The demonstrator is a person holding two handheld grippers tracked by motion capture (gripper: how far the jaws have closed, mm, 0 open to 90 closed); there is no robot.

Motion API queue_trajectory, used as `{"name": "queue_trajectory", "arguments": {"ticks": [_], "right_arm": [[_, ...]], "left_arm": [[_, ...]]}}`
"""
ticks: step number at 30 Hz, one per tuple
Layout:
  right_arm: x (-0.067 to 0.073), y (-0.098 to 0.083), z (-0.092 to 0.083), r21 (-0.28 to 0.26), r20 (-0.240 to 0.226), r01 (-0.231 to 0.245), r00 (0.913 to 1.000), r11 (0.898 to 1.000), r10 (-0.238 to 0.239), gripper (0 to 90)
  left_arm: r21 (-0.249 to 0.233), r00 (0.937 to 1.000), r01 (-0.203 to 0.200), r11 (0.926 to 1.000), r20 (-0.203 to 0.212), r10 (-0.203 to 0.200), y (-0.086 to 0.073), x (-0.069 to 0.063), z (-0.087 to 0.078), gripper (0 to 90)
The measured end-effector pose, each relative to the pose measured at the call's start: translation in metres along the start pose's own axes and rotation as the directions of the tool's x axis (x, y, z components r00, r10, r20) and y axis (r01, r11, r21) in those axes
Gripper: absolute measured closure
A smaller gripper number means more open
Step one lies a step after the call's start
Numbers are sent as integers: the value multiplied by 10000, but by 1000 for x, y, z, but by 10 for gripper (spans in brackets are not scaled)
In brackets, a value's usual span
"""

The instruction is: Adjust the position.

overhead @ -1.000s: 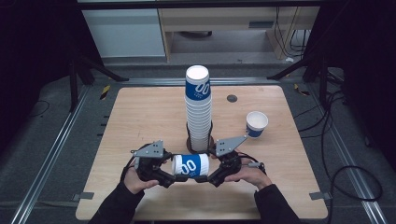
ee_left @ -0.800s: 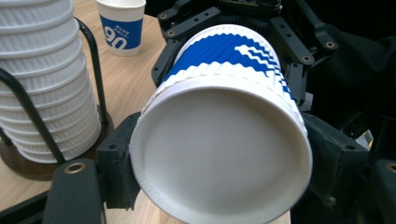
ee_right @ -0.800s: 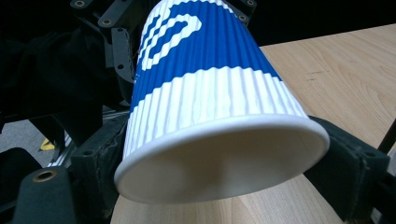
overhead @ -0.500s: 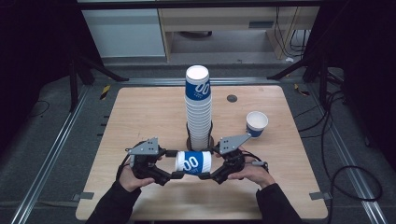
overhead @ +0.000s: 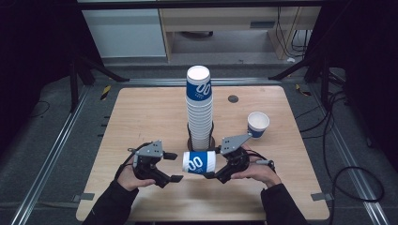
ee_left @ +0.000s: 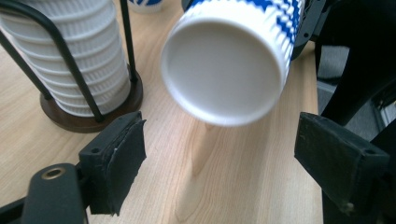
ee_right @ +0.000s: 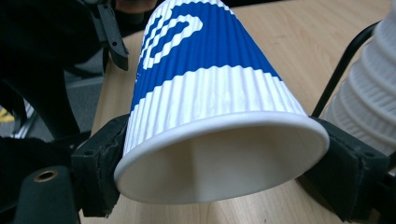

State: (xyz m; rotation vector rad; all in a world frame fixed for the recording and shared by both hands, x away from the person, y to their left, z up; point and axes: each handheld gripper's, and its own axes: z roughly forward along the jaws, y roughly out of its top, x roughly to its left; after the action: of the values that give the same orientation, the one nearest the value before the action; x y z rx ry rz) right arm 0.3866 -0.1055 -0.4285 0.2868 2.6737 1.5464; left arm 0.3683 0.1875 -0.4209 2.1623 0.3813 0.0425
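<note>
Above wooden table, right tongs clamp empty sideways cup; left tongs gape wide.

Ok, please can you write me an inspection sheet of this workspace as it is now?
Surface: wooden table, with a small dark round spot near the far edge.
Job's things: blue-and-white paper cup held on its side; tall cup stack in a wire holder on a dark base; single cup upright at the right.
Clutter: nothing seen.
Grippers: right gripper shut on the paper cup at its rim end, jaws having just closed; left gripper open, its jaws either side of the cup's bottom, not touching.
Cables: black cables on the floor, right.
Surroundings: dark floor, metal rails, pale cabinets behind.
</note>
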Motion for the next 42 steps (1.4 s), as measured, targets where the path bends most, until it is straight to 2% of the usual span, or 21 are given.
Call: {"name": "queue_trajectory", "arguments": {"ticks": [3, 9, 13, 16, 21, 25, 30, 35, 38, 42], "right_arm": [[2, -1, 8, 392, -91, 123, 9999, 9992, -119, 153], [7, -2, 21, 856, -428, 330, 9987, 9958, -294, 153], [11, -2, 30, 1171, -697, 535, 9965, 9917, -455, 153], [14, -1, 34, 1231, -897, 685, 9943, 9900, -576, 153], [16, 0, 36, 1336, -975, 763, 9932, 9881, -635, 153], [16, 0, 36, 1311, -1016, 709, 9932, 9888, -577, 148], [14, 1, 32, 846, -740, 634, 9956, 9944, -572, 106], [7, 6, 15, -231, -347, 58, 9994, 9997, -66, 80], [2, 8, 4, -896, 5, -297, 9996, 9955, 299, 74], [-4, 6, -6, -1533, 123, -733, 9970, 9855, 761, 72]], "left_arm": [[265, 9998, -196, 9995, -68, 198, 0, -2, 5, 154], [698, 9983, -579, 9959, 74, 575, 1, -8, 13, 154], [1115, 9957, -917, 9895, 209, 899, 2, -13, 20, 157], [1385, 9945, -1027, 9850, 358, 986, 1, -13, 23, 171], [1435, 9924, -1113, 9834, 674, 1025, 0, -15, 24, 249], [1347, 9925, -1048, 9853, 765, 951, 0, -13, 24, 255], [1019, 9952, -867, 9910, 545, 815, 0, -10, 19, 258], [434, 9989, -452, 9980, 116, 447, -2, -3, 7, 258], [-79, 9998, -176, 9998, -95, 175, -2, 1, -1, 258], [-708, 9996, -5, 9975, -274, -15, -1, 2, -6, 258]]}}
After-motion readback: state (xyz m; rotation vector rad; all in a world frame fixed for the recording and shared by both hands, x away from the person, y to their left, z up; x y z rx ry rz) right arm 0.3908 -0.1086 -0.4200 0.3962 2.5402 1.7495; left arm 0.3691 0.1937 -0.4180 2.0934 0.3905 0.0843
